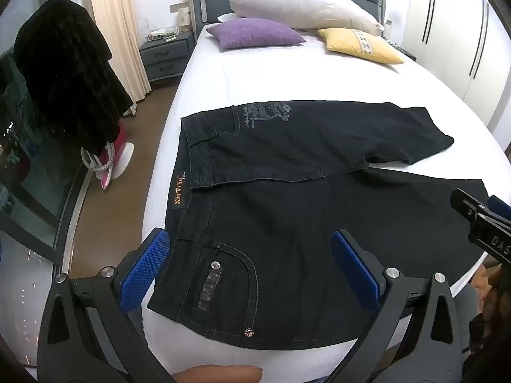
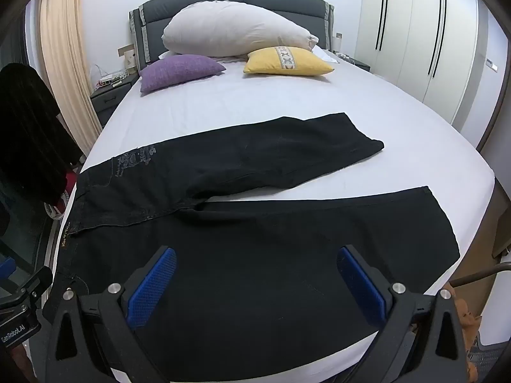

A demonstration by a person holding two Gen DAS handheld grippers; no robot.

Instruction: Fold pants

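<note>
Black denim pants lie spread flat on the white bed, waistband to the left, both legs running to the right with a gap between them. They also show in the right wrist view. My left gripper is open, hovering over the near waist corner and its front pocket. My right gripper is open, hovering over the near leg. The right gripper's body shows in the left wrist view.
A purple cushion, a yellow cushion and a large white pillow lie at the headboard. A nightstand and a chair draped in dark clothing stand left of the bed. White wardrobes stand on the right.
</note>
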